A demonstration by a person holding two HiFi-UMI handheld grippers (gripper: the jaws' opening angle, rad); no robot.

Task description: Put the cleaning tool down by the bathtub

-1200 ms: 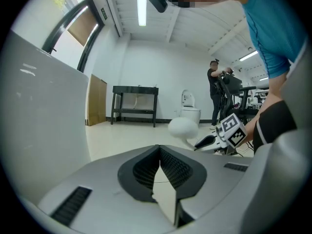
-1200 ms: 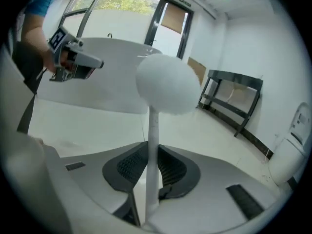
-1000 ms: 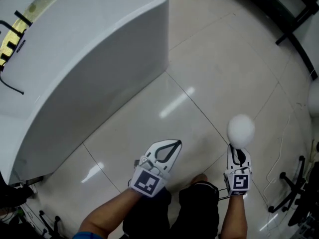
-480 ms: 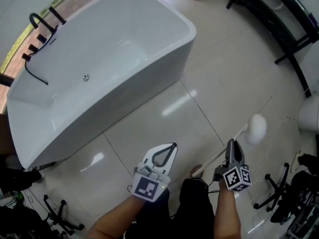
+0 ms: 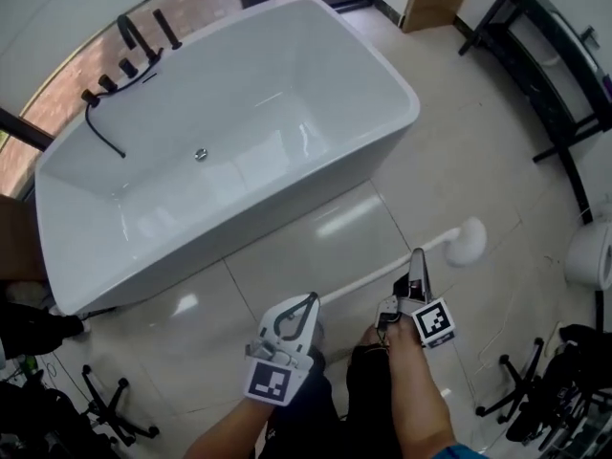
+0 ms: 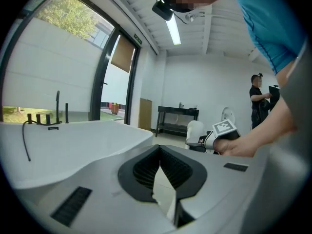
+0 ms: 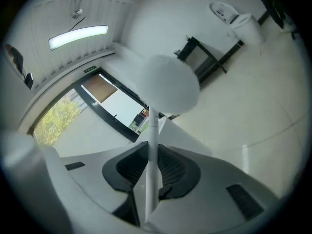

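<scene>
**Right tool holds the cleaning tool low beside the bathtub, ready to lay it down**

The right tool [image 5: 418, 256] is clamped on the thin white handle of the cleaning tool [image 5: 466, 240]. The grip sits partway along the shaft, so the rounded head juts out to the right over the tiled floor [image 5: 287, 256]. The handle lies almost level, probably so it can be laid flat; whether it touches the floor cannot be told. The bathtub [image 5: 287, 208] stands just beyond, far and left. The left tool [image 5: 311, 299] hangs near with its jaws together and empty, probably because one grip is enough.
</scene>
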